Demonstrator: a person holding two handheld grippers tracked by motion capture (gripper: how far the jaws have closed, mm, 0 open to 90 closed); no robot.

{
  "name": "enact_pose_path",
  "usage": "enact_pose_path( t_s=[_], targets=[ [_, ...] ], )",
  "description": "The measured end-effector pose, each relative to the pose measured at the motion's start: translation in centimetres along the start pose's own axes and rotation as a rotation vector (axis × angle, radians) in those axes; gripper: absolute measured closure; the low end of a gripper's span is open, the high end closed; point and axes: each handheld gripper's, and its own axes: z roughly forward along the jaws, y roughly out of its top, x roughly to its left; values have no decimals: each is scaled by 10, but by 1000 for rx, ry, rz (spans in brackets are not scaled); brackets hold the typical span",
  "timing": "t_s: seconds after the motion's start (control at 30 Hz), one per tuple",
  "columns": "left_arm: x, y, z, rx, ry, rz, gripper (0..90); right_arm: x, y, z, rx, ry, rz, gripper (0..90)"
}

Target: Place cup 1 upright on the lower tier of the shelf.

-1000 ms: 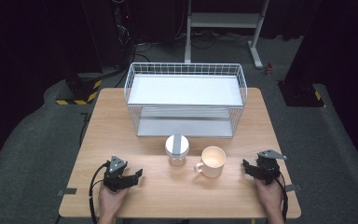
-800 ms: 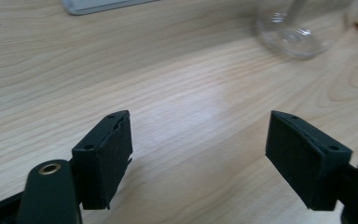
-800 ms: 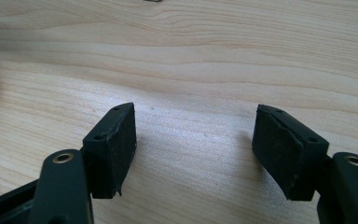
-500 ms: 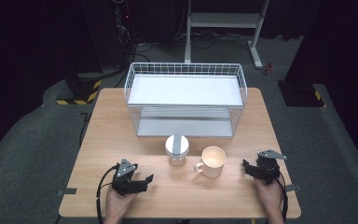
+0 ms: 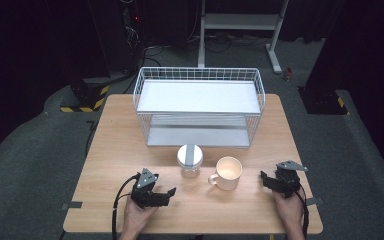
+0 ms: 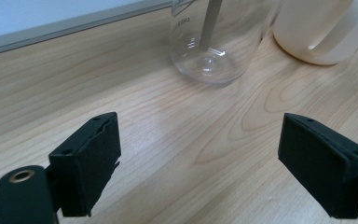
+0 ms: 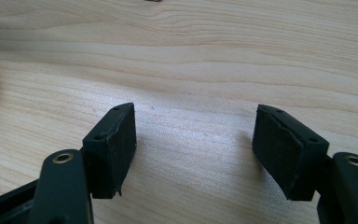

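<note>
**Left gripper lining up on the glass jar, nothing picked up yet**

We are bringing the left gripper (image 5: pixel 167 192) in over the near part of the table (image 5: pixel 115 150), pointing it toward the clear glass jar (image 5: pixel 190 160) with the white lid. Its jaws have just been opening and are standing wide apart, with only bare wood between them; in the left gripper view the jar (image 6: pixel 209 51) is sitting ahead of the pads, near but not touching. The cream mug (image 5: pixel 227 173) is standing just beside the jar on its right, handle turned toward us.

We are resting the right gripper (image 5: pixel 266 179) on the table to the right of the mug, jaws partly apart and holding nothing.

Both jar and mug are standing on the tabletop in front of the white wire rack (image 5: pixel 200 107), whose two shelves are looking bare. We are judging the work as barely begun: the reach is under way, while the grasp, the lift and any placing are all left to do
</note>
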Motion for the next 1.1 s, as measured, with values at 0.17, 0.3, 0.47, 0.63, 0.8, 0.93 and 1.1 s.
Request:
enact_pose_path(
  t_s=[0.17,0.3,0.47,0.63,0.8,0.93,1.1],
  targets=[
    [-3,7,6,1,-10,9,106,0,0,0,0,0,1,303],
    [-7,15,13,5,-22,17,104,0,0,0,1,0,1,303],
    [-10,24,21,12,-35,29,91,0,0,0,0,1,0,302],
    [-12,33,28,1,-39,30,84,0,0,0,1,1,2,302],
    [-12,36,33,-1,-36,24,75,0,0,0,0,1,0,302],
    [-15,42,38,0,-34,40,62,0,0,0,1,0,1,302],
    [-16,48,44,-9,-34,34,54,0,0,0,1,1,1,302]
  ],
)
